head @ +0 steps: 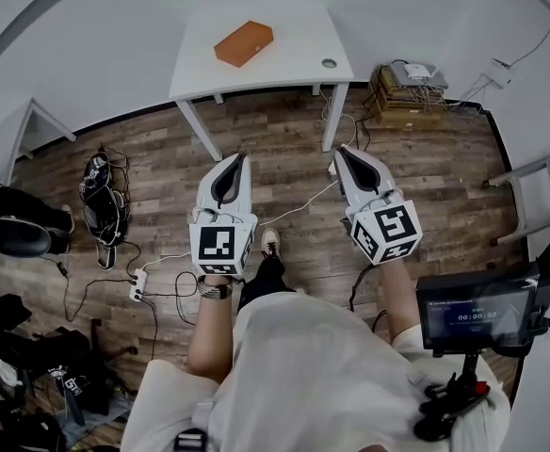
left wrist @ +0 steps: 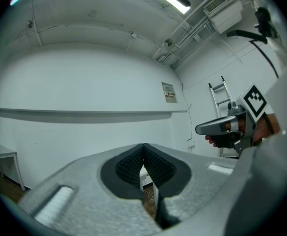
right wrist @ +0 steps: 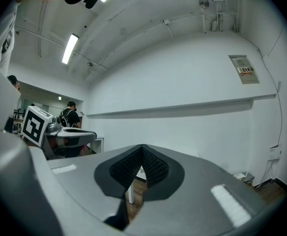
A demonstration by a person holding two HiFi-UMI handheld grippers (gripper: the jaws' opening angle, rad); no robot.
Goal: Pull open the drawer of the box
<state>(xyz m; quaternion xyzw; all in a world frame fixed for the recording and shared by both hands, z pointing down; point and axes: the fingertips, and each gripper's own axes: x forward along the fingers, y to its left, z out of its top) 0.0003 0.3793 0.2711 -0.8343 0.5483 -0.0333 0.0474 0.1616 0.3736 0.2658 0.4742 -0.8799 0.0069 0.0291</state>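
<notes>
An orange box [head: 243,42] lies on a white table [head: 294,59] at the far side of the room, in the head view. Well short of the table, over the wooden floor, the person holds both grippers. My left gripper [head: 241,158] is shut with nothing in it, its tips pointing toward the table. My right gripper [head: 340,153] is shut and empty too. In the left gripper view the closed left gripper [left wrist: 143,146] faces a white wall, and the right gripper [left wrist: 202,129] shows at the right. In the right gripper view the closed right gripper [right wrist: 142,148] faces the wall.
A round grey puck [head: 329,63] sits on the table's right corner. Cables and a power strip [head: 138,284] lie on the floor at left, with bags [head: 101,201]. Stacked boxes [head: 407,97] stand right of the table. A ladder [head: 539,191] leans at right. A screen [head: 473,314] is mounted near the person.
</notes>
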